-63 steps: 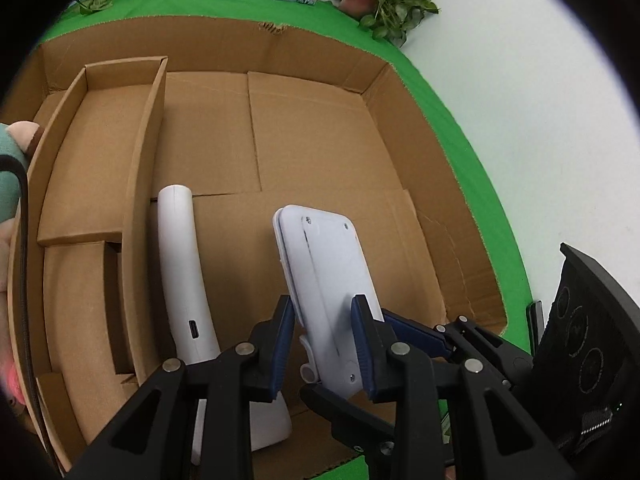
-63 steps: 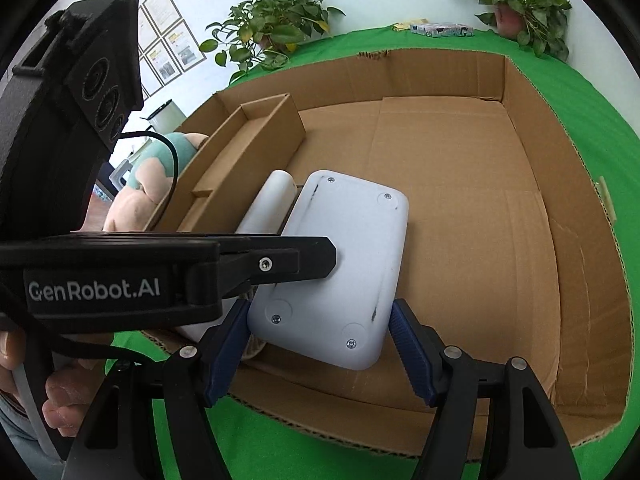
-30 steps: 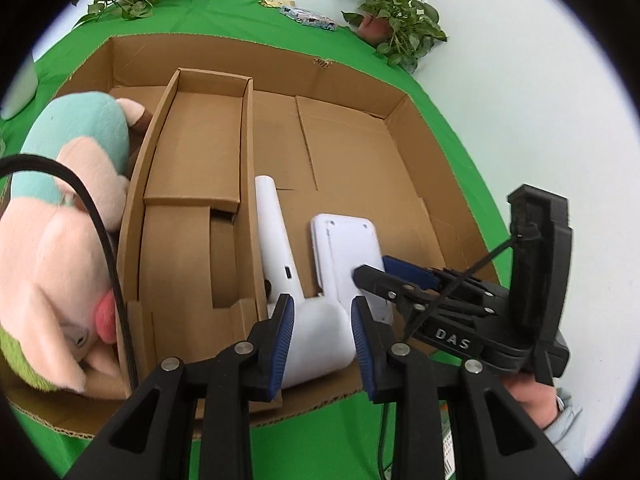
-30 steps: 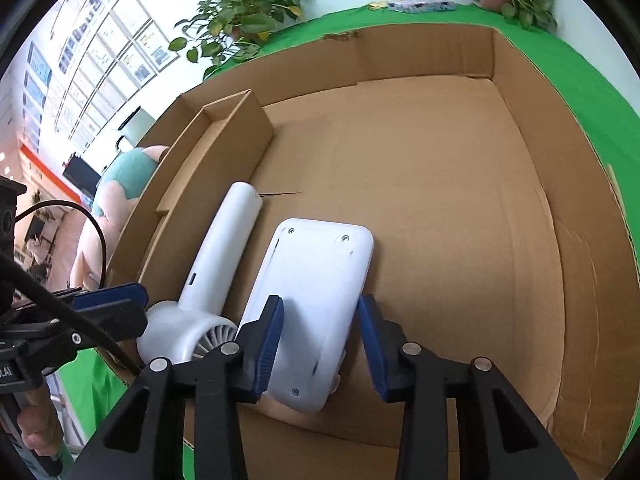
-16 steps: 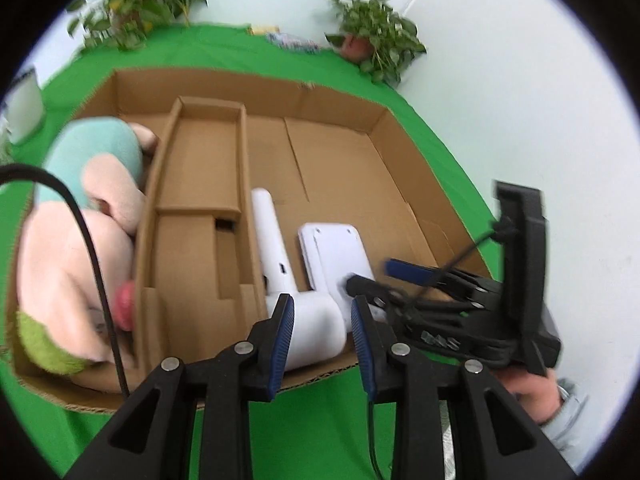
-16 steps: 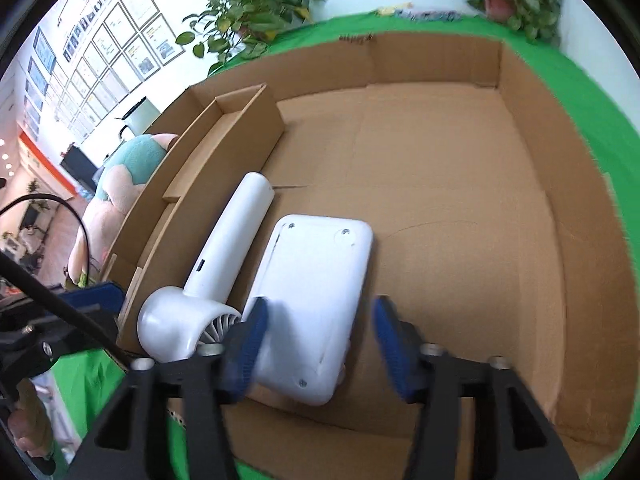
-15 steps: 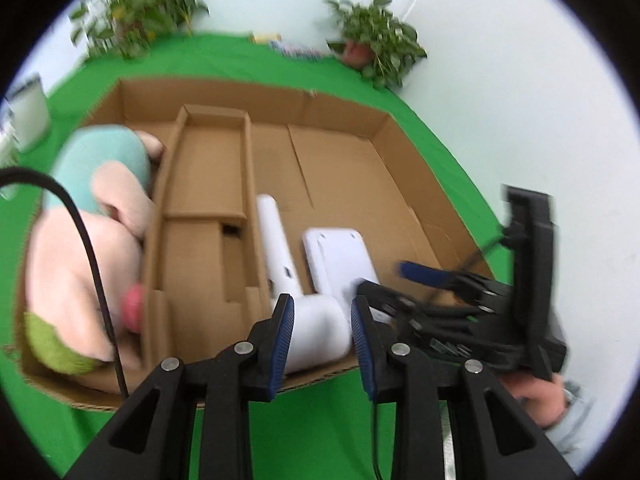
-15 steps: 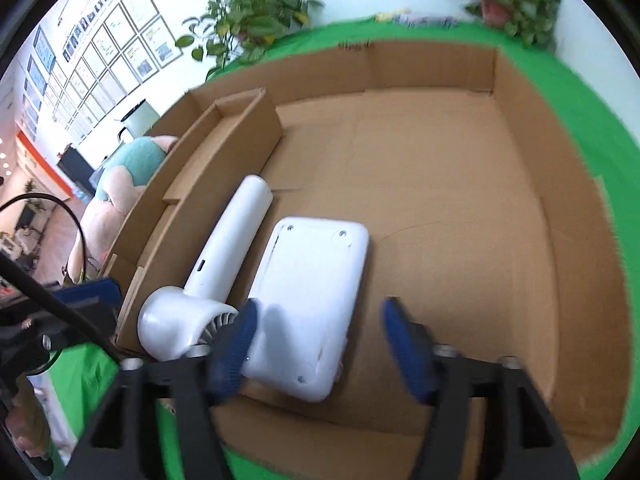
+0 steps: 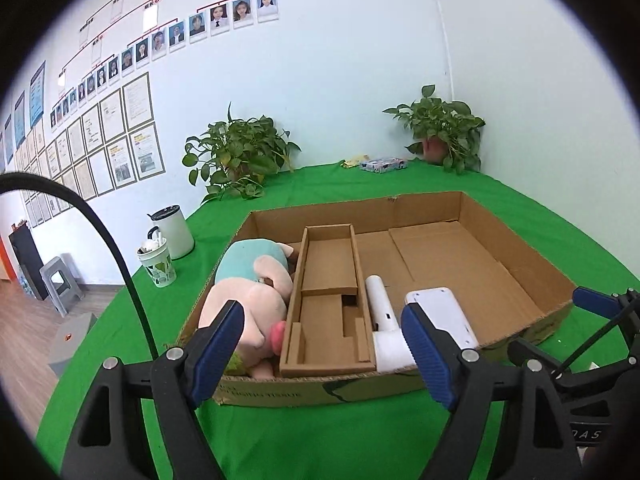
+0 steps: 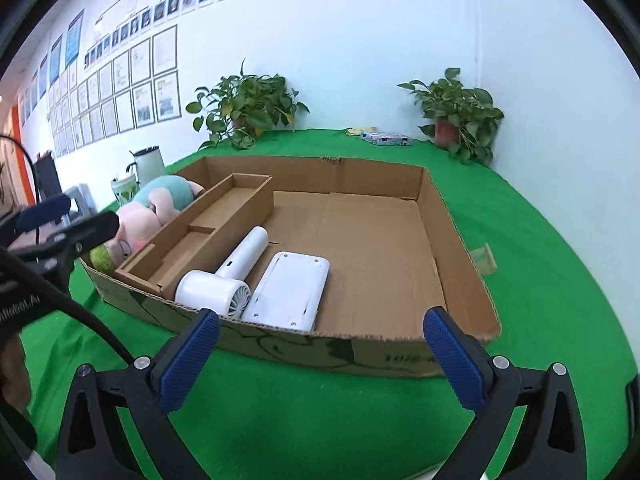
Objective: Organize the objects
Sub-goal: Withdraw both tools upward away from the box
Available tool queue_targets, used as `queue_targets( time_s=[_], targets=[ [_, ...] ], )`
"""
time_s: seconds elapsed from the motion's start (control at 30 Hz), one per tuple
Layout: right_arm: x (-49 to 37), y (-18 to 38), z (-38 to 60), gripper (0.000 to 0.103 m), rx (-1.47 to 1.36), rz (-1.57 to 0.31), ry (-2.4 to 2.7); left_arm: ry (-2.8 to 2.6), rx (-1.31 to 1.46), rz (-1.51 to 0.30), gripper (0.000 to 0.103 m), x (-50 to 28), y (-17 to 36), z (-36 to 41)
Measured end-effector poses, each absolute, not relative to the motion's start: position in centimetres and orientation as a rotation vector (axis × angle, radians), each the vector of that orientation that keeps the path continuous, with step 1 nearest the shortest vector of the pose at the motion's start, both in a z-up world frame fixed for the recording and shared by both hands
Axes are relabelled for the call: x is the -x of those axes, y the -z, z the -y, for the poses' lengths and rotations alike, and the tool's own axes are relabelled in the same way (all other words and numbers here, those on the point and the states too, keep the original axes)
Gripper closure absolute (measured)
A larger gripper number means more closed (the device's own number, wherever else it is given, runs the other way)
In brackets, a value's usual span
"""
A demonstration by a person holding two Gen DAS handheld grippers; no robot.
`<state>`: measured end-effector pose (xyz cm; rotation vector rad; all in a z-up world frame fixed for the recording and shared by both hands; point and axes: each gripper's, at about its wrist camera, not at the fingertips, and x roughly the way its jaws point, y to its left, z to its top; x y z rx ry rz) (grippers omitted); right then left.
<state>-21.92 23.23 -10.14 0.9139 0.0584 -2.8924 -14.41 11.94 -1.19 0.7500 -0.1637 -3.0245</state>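
Fingers of both grippers — left gripper [image 9: 320, 354], right gripper [image 10: 320, 356] — are opening on nothing, short of the cardboard box [image 10: 456, 240], where the hair dryer [image 10: 228, 276] and white scale [image 10: 290, 288] lie lengthwise, away from them.

We cannot read the framed papers [image 9: 136, 148] on the far wall. The box's near wall [image 10: 320, 350] hides the hair dryer's [image 10: 224, 280] underside, and the plush toy [image 9: 248, 300] lies half behind the cardboard insert [image 9: 332, 300].

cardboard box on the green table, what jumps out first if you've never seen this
The wide cardboard box on the green cloth dominates, with a white hair dryer and a flat white device side by side at its near edge. A pink and teal plush toy fills the strip left of the cardboard divider. Both grippers, left and right, hang outside the box, jaws opening, nothing between them.
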Motion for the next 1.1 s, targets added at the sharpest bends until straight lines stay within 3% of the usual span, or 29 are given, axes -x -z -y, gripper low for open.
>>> queue_targets(
  time_s=[0.43, 1.1],
  targets=[
    [14.8, 9.1, -22.5, 0.000, -0.870, -0.122, 2.855, 3.007, -0.777, 0.097, 0.022, 11.2, 1.5, -11.0],
    [13.9, 8.3, -23.5, 0.000, -0.833, -0.069, 2.855, 2.974, -0.759, 0.086, 0.022, 9.8, 1.3, -10.2]
  ],
)
